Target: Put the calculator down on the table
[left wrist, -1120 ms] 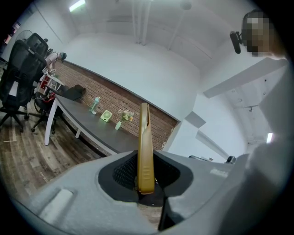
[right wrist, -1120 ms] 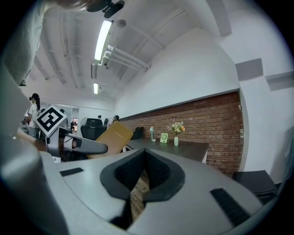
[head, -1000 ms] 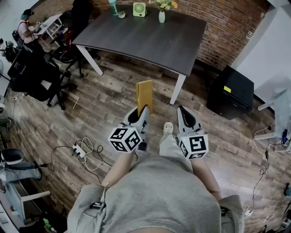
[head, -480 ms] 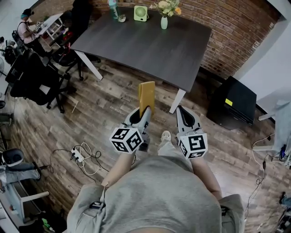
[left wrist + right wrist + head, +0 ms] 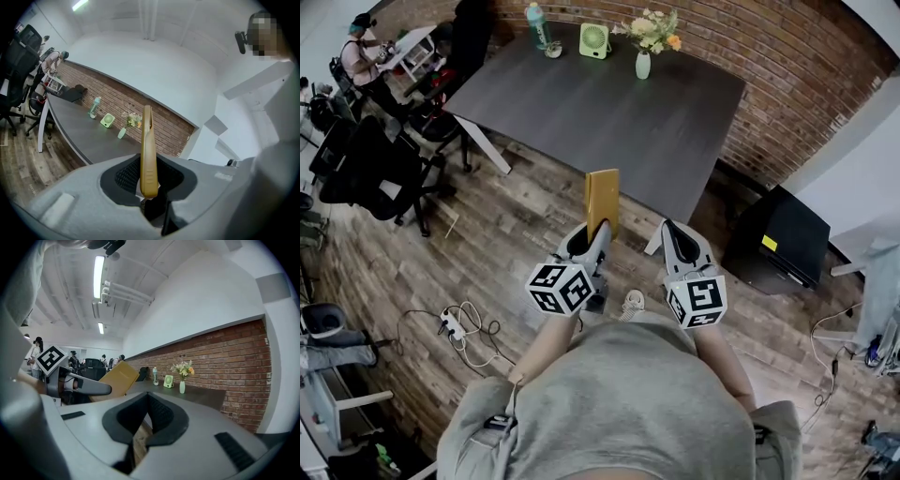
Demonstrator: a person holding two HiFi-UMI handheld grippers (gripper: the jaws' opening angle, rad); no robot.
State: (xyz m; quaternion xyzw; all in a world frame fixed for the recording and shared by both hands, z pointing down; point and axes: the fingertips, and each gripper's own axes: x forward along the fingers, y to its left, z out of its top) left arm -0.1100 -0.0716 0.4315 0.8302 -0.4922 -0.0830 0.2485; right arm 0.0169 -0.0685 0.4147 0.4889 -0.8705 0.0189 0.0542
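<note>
While the left claw [image 5: 600, 228] grips its near end, the calculator [image 5: 602, 197] points lengthwise to twelve o'clock; right claw [image 5: 667, 227] closed, empty.

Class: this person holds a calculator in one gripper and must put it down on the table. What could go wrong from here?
1. The left gripper holds the calculator only by its lower end, so it may tip or slip out.
2. It appears short of the table; letting go now would likely drop it on the wooden floor.
</note>
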